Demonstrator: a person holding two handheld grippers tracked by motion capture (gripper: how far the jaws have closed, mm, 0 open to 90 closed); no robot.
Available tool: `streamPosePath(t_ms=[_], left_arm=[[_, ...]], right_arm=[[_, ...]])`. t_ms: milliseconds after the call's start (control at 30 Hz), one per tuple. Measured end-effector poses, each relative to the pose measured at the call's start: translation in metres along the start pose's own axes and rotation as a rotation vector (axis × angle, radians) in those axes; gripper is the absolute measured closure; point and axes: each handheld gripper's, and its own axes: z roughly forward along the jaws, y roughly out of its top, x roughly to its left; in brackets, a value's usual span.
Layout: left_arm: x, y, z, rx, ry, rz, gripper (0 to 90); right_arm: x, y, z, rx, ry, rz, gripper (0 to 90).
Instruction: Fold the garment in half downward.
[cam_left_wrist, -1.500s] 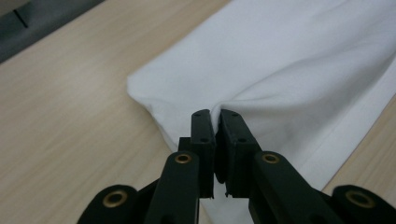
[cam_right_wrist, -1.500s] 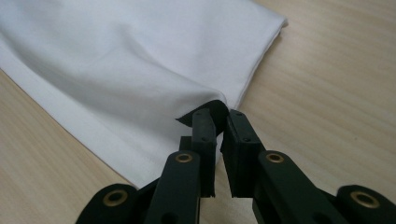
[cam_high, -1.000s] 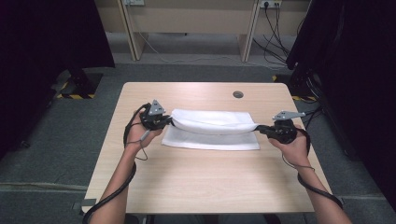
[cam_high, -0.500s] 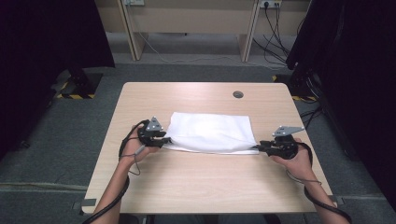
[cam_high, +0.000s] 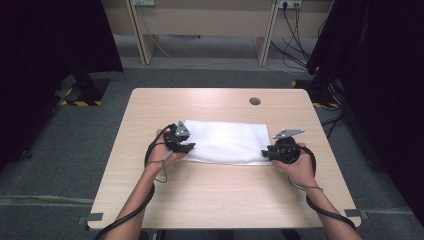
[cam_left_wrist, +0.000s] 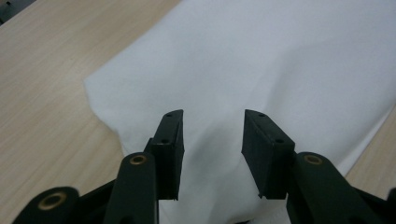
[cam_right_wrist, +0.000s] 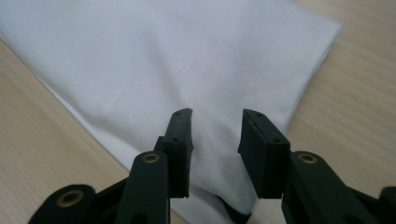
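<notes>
The white cloth (cam_high: 227, 142) lies folded and flat on the counter (cam_high: 220, 195), stretched between the two tongs. The left tongs (cam_high: 186, 147) sit over its near left corner and the right tongs (cam_high: 266, 154) over its near right corner. Both have just been opening and now stand partly apart, pads clear of the fabric below them, so the cloth is let go. This fold looks finished; what may remain is another fold or a smoothing of the faint wrinkles. No brand, label or readable writing shows on the cloth or tongs.

one white cloth (cam_high: 227, 141), one table (cam_high: 220, 195), two hand-held grippers (cam_high: 187, 146)
</notes>
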Motion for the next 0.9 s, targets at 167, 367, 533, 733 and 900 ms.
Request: streamPosePath(t_ms=[167, 367, 533, 733, 900], left_arm=[[-0.006, -0.010, -0.002, 0.030, 0.024, 0.040, 57.9], [-0.007, -0.011, -0.007, 0.020, 0.030, 0.034, 56.4], [-0.021, 0.011, -0.006, -0.064, -0.001, 0.024, 54.9], [-0.054, 0.034, 0.020, -0.047, -0.070, 0.096, 53.9], [-0.057, 0.027, 0.026, -0.031, -0.066, 0.089, 54.4]], right_arm=[[0.007, -0.012, -0.002, 0.008, -0.019, -0.033, 65.4], [0.007, -0.016, -0.007, -0.010, -0.017, -0.018, 64.1], [0.014, -0.005, -0.009, -0.048, -0.003, 0.017, 61.3], [0.033, 0.007, 0.014, -0.012, 0.010, 0.002, 59.5], [0.036, 0.002, 0.015, -0.012, -0.015, -0.013, 59.6]])
